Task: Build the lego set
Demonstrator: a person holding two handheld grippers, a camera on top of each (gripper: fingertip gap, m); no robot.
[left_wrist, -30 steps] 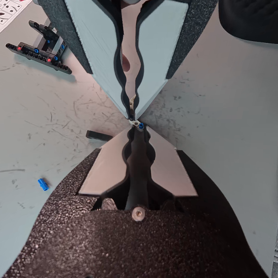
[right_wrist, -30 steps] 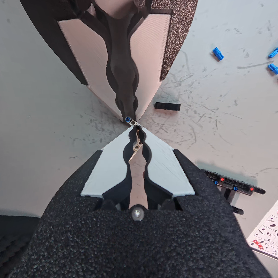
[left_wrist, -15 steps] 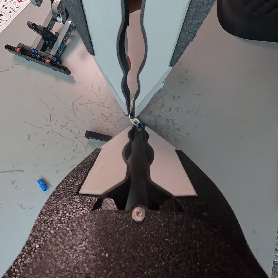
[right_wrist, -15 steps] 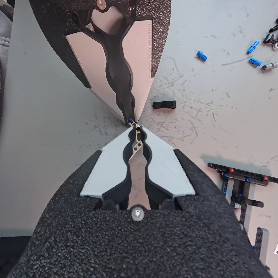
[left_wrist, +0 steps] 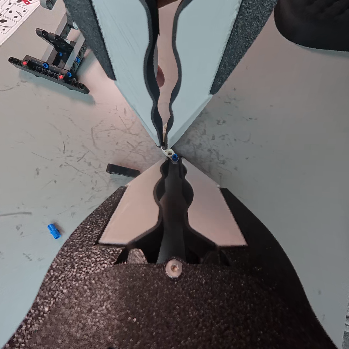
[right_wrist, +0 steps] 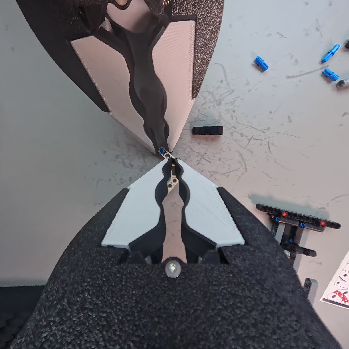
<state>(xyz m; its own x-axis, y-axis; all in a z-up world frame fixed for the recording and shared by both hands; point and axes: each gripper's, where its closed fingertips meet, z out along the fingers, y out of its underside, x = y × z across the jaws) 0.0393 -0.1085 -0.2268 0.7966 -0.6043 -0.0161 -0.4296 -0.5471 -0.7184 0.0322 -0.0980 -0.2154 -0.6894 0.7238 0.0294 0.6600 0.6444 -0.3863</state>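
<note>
The right gripper [right_wrist: 172,160] pinches a white bent lego beam [right_wrist: 172,182] between its pale blue fingers [right_wrist: 204,204]. Tip to tip with it, the left gripper [left_wrist: 172,162] is pressed together on a blue pin [left_wrist: 175,156] seated in the beam's end hole. Beside the tips lies a short black beam [right_wrist: 207,130]. Farther right of the right gripper sits a black-and-grey partial assembly [right_wrist: 294,224]; loose blue pins [right_wrist: 261,61] lie well apart on the scuffed grey table [right_wrist: 47,141].
</note>
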